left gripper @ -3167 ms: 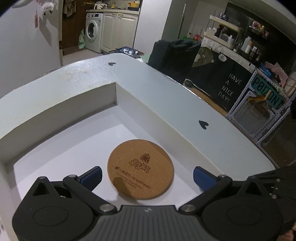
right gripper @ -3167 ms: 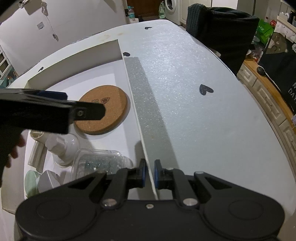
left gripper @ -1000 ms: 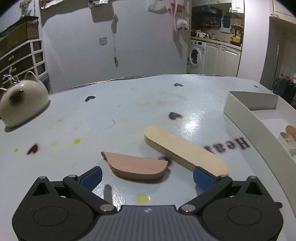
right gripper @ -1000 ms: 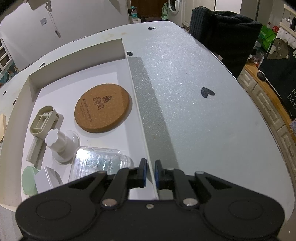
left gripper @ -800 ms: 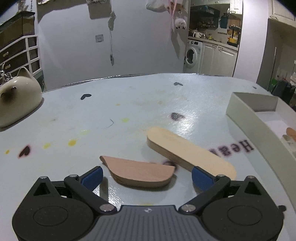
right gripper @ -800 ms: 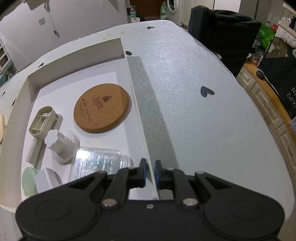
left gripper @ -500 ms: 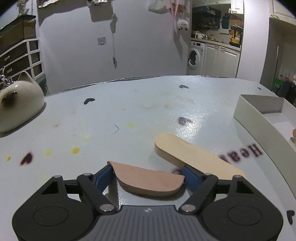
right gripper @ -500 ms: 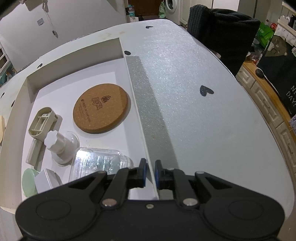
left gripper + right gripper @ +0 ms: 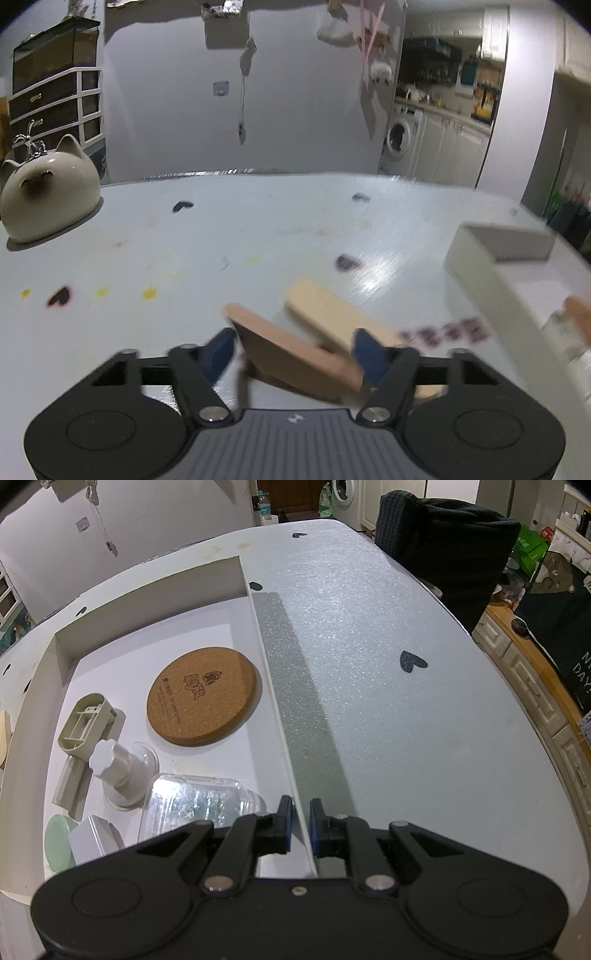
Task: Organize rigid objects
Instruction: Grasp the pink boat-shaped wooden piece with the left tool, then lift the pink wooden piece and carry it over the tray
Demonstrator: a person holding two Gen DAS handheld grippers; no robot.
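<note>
A pinkish-brown wooden piece (image 9: 295, 356) hangs tilted between the blue pads of my left gripper (image 9: 293, 350), whose jaws are closing on its two ends. It is off the table, partly over a pale oblong wooden piece (image 9: 325, 314) that lies flat. The view is blurred. My right gripper (image 9: 300, 827) is shut on the right wall of the white box (image 9: 273, 686). Inside the box lie a cork coaster (image 9: 201, 696), a beige plastic holder (image 9: 83, 725), a white suction knob (image 9: 118, 768) and a clear plastic case (image 9: 199, 805).
A cat-shaped ceramic pot (image 9: 44, 192) stands at the table's far left. The white box (image 9: 491, 280) is to the right of the wooden pieces. A green lid (image 9: 57, 840) and a small white block (image 9: 94, 840) fill the box's near corner. A dark chair (image 9: 450, 546) stands behind the table.
The left jaws have narrowed from wide open onto the brown wooden piece, which has tilted and come up off the table. The right gripper has kept still on the box wall.
</note>
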